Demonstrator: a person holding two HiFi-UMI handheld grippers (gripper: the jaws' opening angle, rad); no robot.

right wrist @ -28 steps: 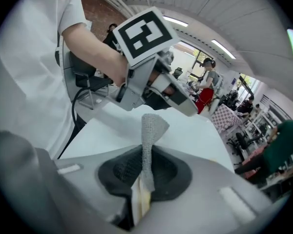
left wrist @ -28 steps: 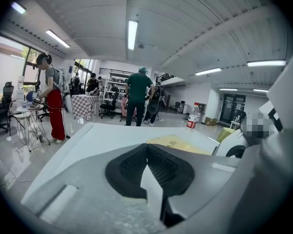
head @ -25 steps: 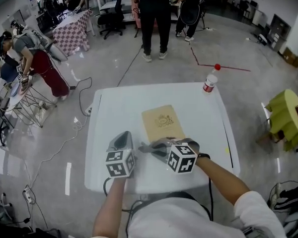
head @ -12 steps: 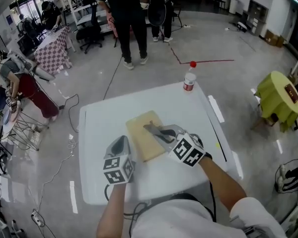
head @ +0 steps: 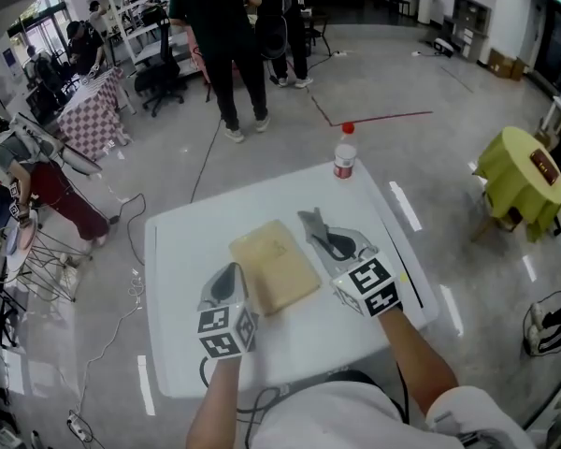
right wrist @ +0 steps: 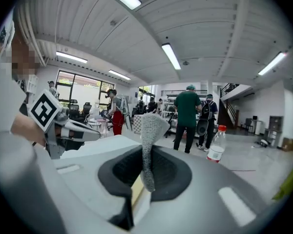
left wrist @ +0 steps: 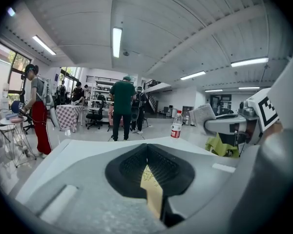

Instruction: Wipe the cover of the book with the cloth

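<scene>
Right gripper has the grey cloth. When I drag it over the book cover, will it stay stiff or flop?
Probably floppy: the cloth sticks up past the right gripper and curls over at its top. It looks knitted and light, so it should drag on the book rather than slide. Pinched in one narrow fold, it may bunch.

Left gripper [left wrist: 147,152] view: book [left wrist: 152,189] shows only as a thin sliver in the slit between the closed jaws, the rest masked by the gripper's body. Cloth [right wrist: 149,128]: lower end lost between the right gripper [right wrist: 145,152] jaws. Bottle [head: 344,157] label beyond the tips: unreadable.
</scene>
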